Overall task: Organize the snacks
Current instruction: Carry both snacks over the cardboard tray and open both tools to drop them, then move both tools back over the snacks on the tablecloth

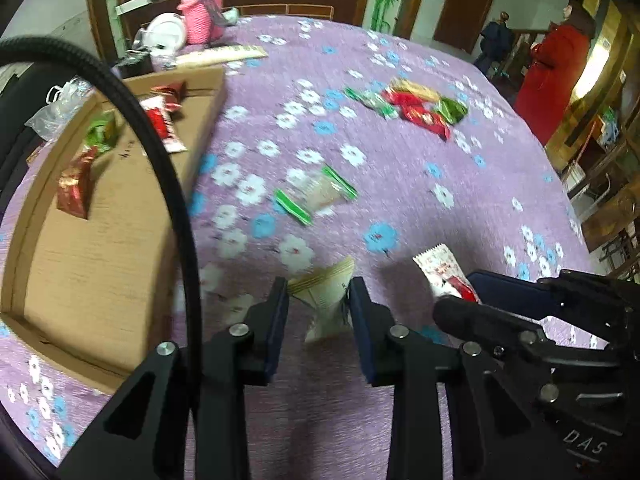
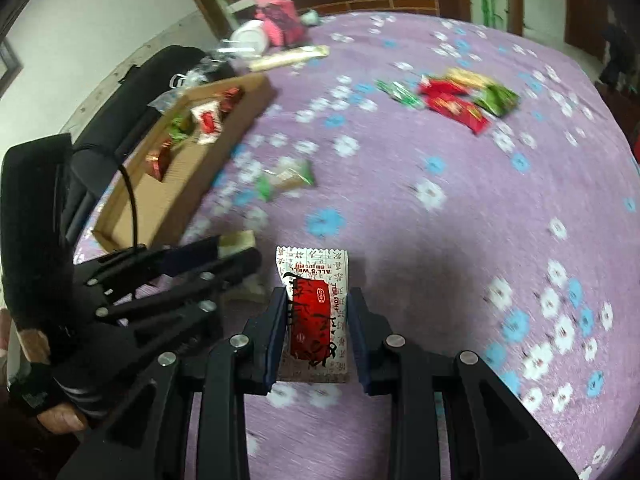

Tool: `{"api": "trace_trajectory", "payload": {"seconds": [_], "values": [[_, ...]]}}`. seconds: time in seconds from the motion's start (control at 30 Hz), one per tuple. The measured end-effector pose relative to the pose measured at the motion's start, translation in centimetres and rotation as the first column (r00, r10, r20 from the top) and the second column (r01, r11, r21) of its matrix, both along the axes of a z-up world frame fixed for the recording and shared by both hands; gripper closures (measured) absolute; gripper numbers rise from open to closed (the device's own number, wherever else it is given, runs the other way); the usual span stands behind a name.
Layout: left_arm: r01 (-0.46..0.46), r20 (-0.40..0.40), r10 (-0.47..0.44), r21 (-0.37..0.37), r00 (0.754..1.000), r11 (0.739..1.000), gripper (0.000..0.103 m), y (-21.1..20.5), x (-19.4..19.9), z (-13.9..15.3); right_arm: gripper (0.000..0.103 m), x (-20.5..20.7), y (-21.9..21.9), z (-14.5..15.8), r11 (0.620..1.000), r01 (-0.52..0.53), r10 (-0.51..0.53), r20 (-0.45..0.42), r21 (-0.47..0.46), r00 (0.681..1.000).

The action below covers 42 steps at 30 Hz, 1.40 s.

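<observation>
My left gripper (image 1: 319,292) is shut on a cream-and-gold snack packet (image 1: 325,300), held above the purple flowered cloth. My right gripper (image 2: 318,300) is shut on a white-and-red snack packet (image 2: 314,312); it also shows in the left wrist view (image 1: 444,276) at the right. A shallow cardboard tray (image 1: 100,248) lies at the left and holds several red, green and white snacks (image 1: 164,120). A clear snack with green ends (image 1: 320,194) lies on the cloth mid-table. A pile of red and green snacks (image 1: 416,106) lies farther back; it also shows in the right wrist view (image 2: 460,100).
A pink container (image 1: 200,12), a white lid (image 1: 166,34) and a long beige packet (image 1: 224,55) sit at the far left edge. A black cable (image 1: 160,160) arcs over the tray. A black chair (image 2: 120,96) stands left of the table. A person in red (image 1: 552,76) stands far right.
</observation>
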<state>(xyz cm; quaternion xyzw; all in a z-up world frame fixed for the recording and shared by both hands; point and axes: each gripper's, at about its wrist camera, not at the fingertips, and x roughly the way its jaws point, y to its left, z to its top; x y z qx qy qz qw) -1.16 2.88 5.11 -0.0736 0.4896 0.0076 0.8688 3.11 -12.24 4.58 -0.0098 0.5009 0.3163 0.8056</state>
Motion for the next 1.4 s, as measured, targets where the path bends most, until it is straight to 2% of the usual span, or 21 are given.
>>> {"api": "trace_trajectory", "payload": {"seconds": [0.2, 0.33, 0.43, 0.6, 0.7, 0.83, 0.93, 0.97, 1.1, 1.17, 1.27, 1.4], "values": [[-0.088, 0.044, 0.089, -0.025, 0.995, 0.996, 0.071, 5.1, -0.3, 2.4, 0.074, 0.3, 4.1, 2.2, 0.997, -0.064, 0.062, 0.043, 0.031, 0.997], [-0.158, 0.063, 0.161, -0.046, 0.985, 0.986, 0.072, 9.6, -0.2, 3.6, 0.074, 0.8, 8.4, 4.0, 0.99, -0.131, 0.126, 0.082, 0.056, 0.989], [-0.208, 0.065, 0.208, -0.017, 0.976, 0.978, 0.074, 12.9, 0.3, 3.8, 0.074, 1.4, 12.1, 4.9, 0.982, -0.176, 0.168, 0.109, 0.066, 0.98], [-0.279, 0.036, 0.278, 0.008, 0.96, 0.96, 0.074, 17.7, 1.5, 3.0, 0.074, 2.9, 17.8, 4.3, 0.972, -0.226, 0.219, 0.104, 0.058, 0.97], [-0.294, -0.01, 0.293, -0.019, 0.956, 0.956, 0.074, 19.8, 2.1, 2.3, 0.072, 3.7, 19.7, 3.7, 0.971, -0.234, 0.23, 0.086, 0.045, 0.969], [-0.313, -0.077, 0.312, 0.003, 0.947, 0.95, 0.074, 21.2, 2.4, 1.5, 0.067, 4.3, 21.6, 2.7, 0.971, -0.235, 0.239, 0.094, -0.05, 0.966], [-0.315, -0.091, 0.317, 0.038, 0.944, 0.948, 0.073, 21.3, 2.3, 1.2, 0.067, 4.7, 21.0, 2.8, 0.977, -0.21, 0.212, 0.093, -0.026, 0.973], [-0.327, -0.097, 0.332, 0.069, 0.938, 0.943, 0.073, 21.1, 2.3, 1.1, 0.066, 4.9, 20.7, 2.9, 0.979, -0.202, 0.202, 0.089, -0.017, 0.975], [-0.349, -0.088, 0.356, 0.09, 0.93, 0.933, 0.073, 20.2, 1.9, 1.2, 0.058, 4.7, 19.1, 2.9, 0.981, -0.195, 0.193, 0.059, 0.019, 0.979], [-0.33, -0.073, 0.336, 0.083, 0.939, 0.94, 0.073, 19.2, 1.6, 1.5, 0.058, 4.3, 17.8, 3.0, 0.981, -0.188, 0.186, 0.045, 0.053, 0.982], [-0.282, -0.047, 0.285, 0.065, 0.957, 0.957, 0.073, 16.4, 1.5, 2.3, 0.058, 4.5, 13.4, 2.8, 0.989, -0.115, 0.114, 0.025, 0.095, 0.993], [-0.197, -0.043, 0.198, 0.035, 0.979, 0.98, 0.073, 11.8, 2.4, 2.8, 0.054, 5.2, 6.9, 2.0, 0.999, -0.016, 0.015, 0.018, 0.051, 1.0]]}}
